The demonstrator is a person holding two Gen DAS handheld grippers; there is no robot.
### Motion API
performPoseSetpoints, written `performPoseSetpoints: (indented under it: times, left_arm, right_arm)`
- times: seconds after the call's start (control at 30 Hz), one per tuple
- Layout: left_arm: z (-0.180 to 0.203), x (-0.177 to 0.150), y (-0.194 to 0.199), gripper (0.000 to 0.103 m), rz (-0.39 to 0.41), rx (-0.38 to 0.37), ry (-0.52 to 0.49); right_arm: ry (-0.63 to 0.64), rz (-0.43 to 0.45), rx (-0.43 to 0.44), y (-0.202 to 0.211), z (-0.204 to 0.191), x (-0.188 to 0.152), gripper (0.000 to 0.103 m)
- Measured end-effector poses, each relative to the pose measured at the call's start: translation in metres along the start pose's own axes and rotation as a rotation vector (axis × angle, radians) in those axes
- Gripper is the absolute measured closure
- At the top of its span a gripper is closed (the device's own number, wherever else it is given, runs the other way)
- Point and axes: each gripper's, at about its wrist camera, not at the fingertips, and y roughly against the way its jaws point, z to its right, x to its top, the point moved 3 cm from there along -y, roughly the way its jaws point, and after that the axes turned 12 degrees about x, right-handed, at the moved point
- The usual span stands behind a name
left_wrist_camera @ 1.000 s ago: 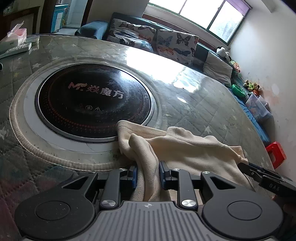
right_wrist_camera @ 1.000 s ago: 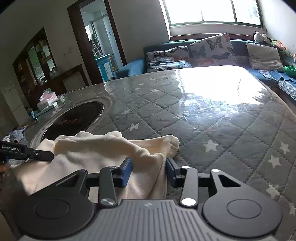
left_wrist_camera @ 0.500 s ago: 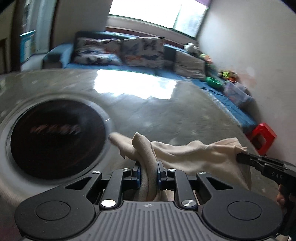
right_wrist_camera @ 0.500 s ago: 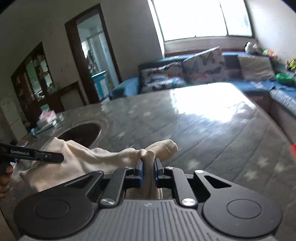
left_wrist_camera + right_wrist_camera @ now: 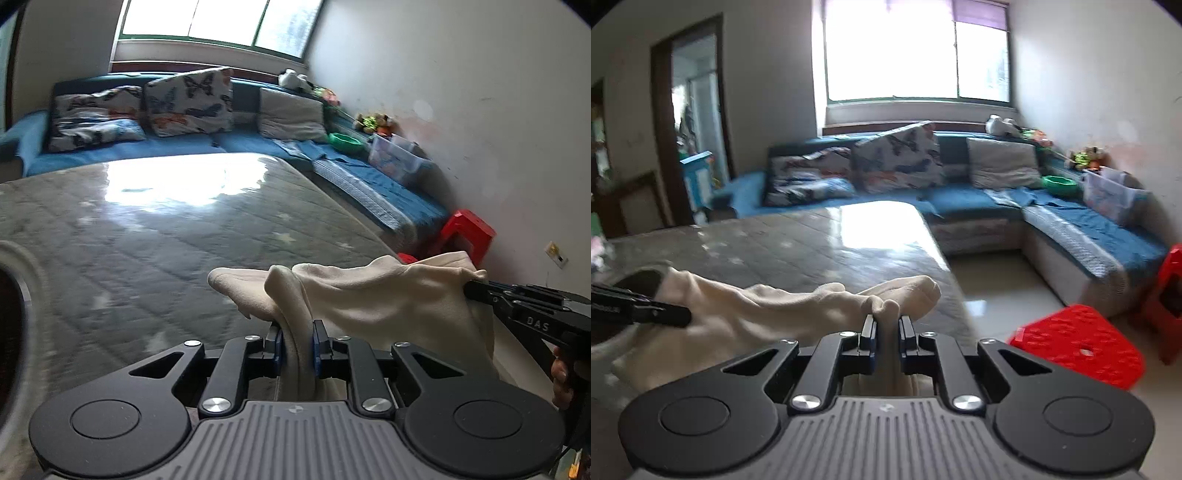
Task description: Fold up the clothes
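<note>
A cream garment point(image 5: 388, 295) hangs stretched between the two grippers, lifted above the table. In the left wrist view my left gripper point(image 5: 297, 341) is shut on a bunched fold of it, and cloth fills the gap between the blue pads. At the right edge of that view my right gripper point(image 5: 476, 290) pinches the garment's other end, with a hand behind it. From the right wrist camera, my right gripper point(image 5: 887, 328) is shut on a fold of the cream garment point(image 5: 768, 306). My left gripper point(image 5: 670, 314) bites the cloth at the left.
The table point(image 5: 166, 240) has a grey quilted star cover under glossy film, and its right edge runs close by. A round black hob point(image 5: 9, 314) sits at the far left. Beyond are a blue sofa point(image 5: 967, 199) with cushions and red stools point(image 5: 1078, 343) on the floor.
Both grippers closed on the garment, which lay on the table a second ago, and raised it. Both views have swung right, away from the hob and toward the sofa and wall.
</note>
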Motion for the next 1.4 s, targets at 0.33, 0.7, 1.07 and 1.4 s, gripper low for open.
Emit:
performPoseSetpoints:
  times: [0.33, 0.7, 1.07, 1.4]
  left_arm:
    - [0.009, -0.012, -0.024, 0.078, -0.060, 0.044, -0.059]
    - [0.005, -0.013, -0.005, 0.063, -0.016, 0.087, -0.087]
    - [0.002, -0.033, 0.004, 0.058, -0.035, 0.107, -0.116]
    - [-0.011, -0.037, 0.022, 0.050, -0.011, 0.116, -0.088]
  right_arm:
    - [-0.089, -0.091, -0.064, -0.024, 0.043, -0.029, 0.091]
    - [-0.088, -0.039, -0.065, 0.001, 0.029, -0.022, 0.069]
    - [-0.047, -0.107, 0.043, -0.004, -0.013, -0.048, 0.051]
    - [-0.036, -0.090, 0.056, 0.000, -0.037, -0.045, 0.028]
